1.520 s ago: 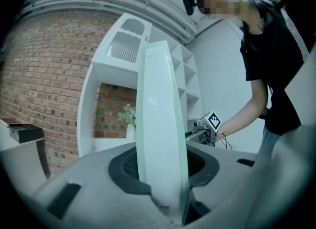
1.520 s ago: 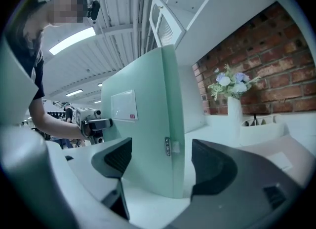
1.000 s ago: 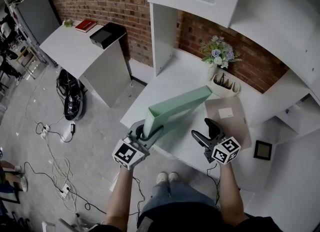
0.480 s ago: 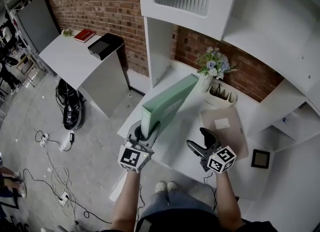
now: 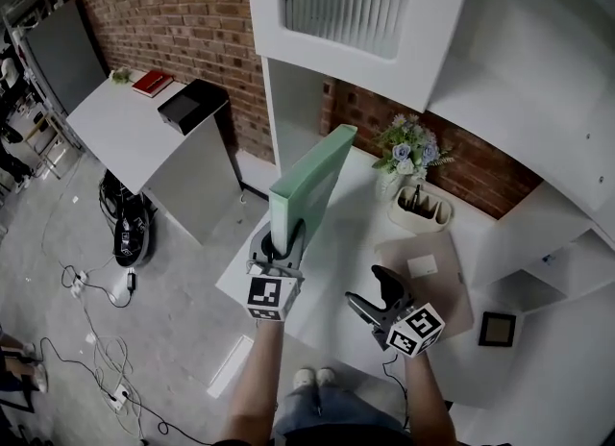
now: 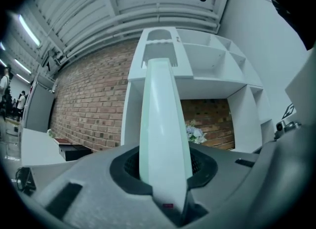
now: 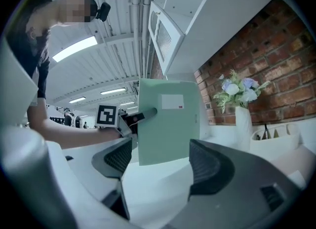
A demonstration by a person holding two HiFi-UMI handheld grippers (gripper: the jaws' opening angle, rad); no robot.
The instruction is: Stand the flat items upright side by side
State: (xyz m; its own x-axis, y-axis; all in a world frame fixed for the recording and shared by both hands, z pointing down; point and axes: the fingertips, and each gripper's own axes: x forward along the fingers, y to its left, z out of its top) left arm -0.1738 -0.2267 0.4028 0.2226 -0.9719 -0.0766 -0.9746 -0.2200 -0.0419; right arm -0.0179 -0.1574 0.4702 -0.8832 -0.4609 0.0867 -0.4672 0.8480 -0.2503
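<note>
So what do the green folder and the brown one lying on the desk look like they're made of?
Green folder: looks like stiff card or coated board, smooth matte; no sag though gripped at one end.
Brown folder: probably plain kraft card, dull finish, white label; too far to be sure.

Count on and around desk:
- green file (image 5: pixel 309 185): 1
- tan folder (image 5: pixel 452 281): 1
- flower vase (image 5: pixel 402 154): 1
- pen holder (image 5: pixel 420 210): 1
- picture frame (image 5: pixel 497 329): 1
- red book (image 5: pixel 152 83): 1
- black box (image 5: pixel 192 106): 1
- grippers: 2, namely left gripper (image 5: pixel 279 247) and right gripper (image 5: pixel 378 292)

folder (image 5: pixel 312 177): pale green | desk (image 5: pixel 338 247): white | wall (image 5: pixel 183 21): red brick
</note>
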